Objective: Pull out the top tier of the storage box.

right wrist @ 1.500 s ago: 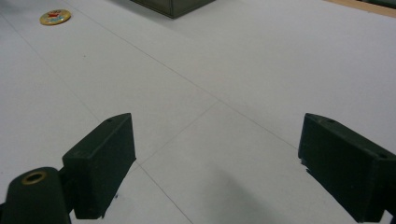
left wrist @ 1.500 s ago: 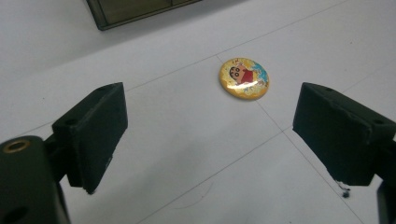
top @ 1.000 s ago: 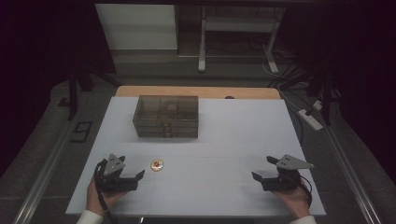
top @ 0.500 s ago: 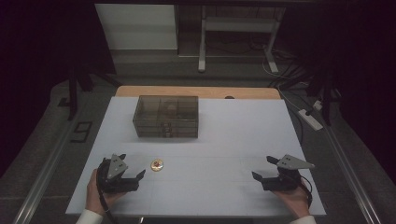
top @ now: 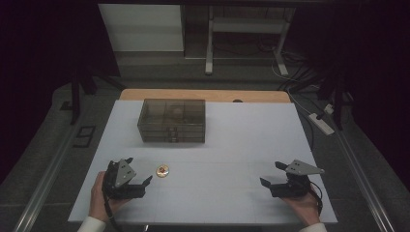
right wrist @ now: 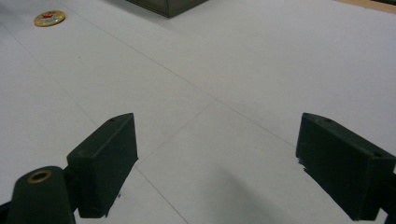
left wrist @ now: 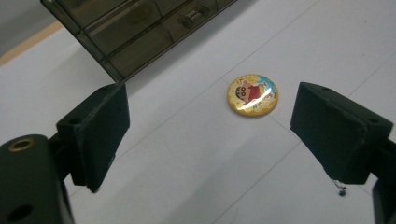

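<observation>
Left tool sits low with jaws spread wide and nothing between them, aimed at the badge lying flat on the table just beyond, in front of the drawer box; right tool rests well apart, also spread and empty; the badge looks light, stiff, thin and probably slippery; grip it across its rim, jaws nearly touching the table.
</observation>
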`<act>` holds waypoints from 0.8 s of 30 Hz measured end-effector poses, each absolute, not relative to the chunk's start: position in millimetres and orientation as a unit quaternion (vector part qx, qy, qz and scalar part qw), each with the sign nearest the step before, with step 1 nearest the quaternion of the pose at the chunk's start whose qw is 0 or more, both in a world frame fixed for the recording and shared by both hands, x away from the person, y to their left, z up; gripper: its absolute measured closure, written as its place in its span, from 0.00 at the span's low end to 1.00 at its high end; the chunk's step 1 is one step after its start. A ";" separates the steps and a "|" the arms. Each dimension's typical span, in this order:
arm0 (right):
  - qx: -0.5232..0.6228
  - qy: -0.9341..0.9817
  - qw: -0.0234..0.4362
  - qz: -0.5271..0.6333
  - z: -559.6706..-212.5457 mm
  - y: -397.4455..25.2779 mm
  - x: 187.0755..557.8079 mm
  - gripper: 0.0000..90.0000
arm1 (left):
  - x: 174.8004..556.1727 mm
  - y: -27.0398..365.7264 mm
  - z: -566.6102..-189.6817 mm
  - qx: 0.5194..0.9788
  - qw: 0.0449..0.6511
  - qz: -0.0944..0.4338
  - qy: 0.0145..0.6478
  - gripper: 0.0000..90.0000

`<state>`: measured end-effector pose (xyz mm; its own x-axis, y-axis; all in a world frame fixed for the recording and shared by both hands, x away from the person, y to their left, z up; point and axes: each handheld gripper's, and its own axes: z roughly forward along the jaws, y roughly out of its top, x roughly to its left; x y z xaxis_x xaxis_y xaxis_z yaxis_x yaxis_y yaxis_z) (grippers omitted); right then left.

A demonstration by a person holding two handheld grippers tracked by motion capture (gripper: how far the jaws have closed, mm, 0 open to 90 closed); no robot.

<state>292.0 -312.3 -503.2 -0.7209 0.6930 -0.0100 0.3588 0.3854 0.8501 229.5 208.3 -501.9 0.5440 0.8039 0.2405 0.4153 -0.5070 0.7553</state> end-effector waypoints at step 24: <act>0.328 0.811 0.183 0.449 -505.0 -310.3 293.3 0.14 | 235.7 188.6 -499.2 0.829 0.286 0.343 0.337 0.17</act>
